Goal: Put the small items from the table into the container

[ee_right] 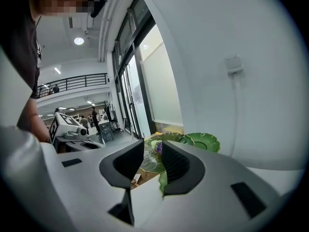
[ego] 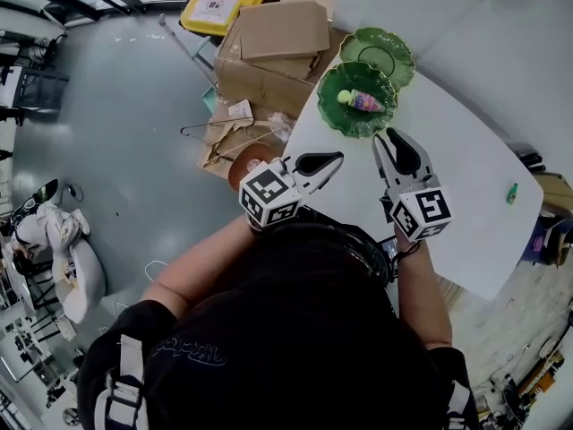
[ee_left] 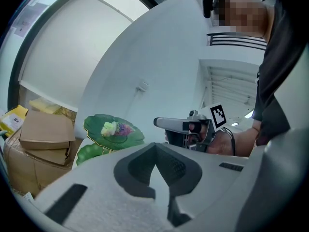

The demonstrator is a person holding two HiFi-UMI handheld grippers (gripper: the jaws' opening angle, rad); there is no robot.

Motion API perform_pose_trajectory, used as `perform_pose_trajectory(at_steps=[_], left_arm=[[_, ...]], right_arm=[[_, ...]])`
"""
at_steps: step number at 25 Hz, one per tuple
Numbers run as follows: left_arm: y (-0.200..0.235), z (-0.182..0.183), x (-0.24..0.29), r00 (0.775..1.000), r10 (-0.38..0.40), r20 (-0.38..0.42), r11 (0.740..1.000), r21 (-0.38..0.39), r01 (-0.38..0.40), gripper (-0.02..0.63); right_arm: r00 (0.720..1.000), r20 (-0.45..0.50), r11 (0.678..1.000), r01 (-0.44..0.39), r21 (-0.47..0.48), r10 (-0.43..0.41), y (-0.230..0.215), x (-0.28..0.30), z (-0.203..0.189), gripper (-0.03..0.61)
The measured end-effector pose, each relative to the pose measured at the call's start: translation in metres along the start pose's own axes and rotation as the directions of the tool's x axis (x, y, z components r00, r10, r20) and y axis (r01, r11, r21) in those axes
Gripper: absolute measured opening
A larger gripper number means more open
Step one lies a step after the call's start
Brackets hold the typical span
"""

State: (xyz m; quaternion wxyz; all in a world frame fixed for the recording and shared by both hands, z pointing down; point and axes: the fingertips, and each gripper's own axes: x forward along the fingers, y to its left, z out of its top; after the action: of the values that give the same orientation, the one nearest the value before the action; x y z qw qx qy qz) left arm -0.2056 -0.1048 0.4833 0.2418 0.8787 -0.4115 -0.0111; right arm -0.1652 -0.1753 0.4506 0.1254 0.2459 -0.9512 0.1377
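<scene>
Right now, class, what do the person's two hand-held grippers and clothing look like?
Both the left hand-held gripper and the right hand-held gripper have pale grey bodies with black-lined jaws, and each carries a cube of black-and-white square markers. The person wears a black short-sleeved top.

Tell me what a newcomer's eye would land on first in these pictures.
The nearer green leaf-shaped plate on the white table stands out, with small colourful items on it and a second, bare green leaf-shaped plate just beyond. Closer in, the left hand-held gripper is shut and the right hand-held gripper is open and empty, both at the table's near side. Brown cardboard boxes sit on the floor beside the table.
</scene>
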Motion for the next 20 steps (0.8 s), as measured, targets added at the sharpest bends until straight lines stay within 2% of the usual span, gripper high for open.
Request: perform_pose_trajectory(at_steps=[8,15,20], left_arm=[[-0.016,0.01,-0.02,0.998,-0.051,0.021,0.997,0.051,0.05,0.005],[-0.032,0.013,-0.04,0.995,-0.097,0.027,0.991,0.091,0.094,0.005],[-0.041,0.009,-0.047,0.992,-0.123,0.028,0.989,0.091,0.12,0.005]], right_arm=[[0.996,0.063,0.998,0.062,-0.012,-0.061,0.03,-0.032,0.003,0.103],[0.991,0.088,0.994,0.104,-0.028,-0.101,0.067,-0.057,-0.006,0.022],[0.991,0.089,0.994,0.104,-0.041,-0.1,0.091,-0.067,-0.016,0.017]])
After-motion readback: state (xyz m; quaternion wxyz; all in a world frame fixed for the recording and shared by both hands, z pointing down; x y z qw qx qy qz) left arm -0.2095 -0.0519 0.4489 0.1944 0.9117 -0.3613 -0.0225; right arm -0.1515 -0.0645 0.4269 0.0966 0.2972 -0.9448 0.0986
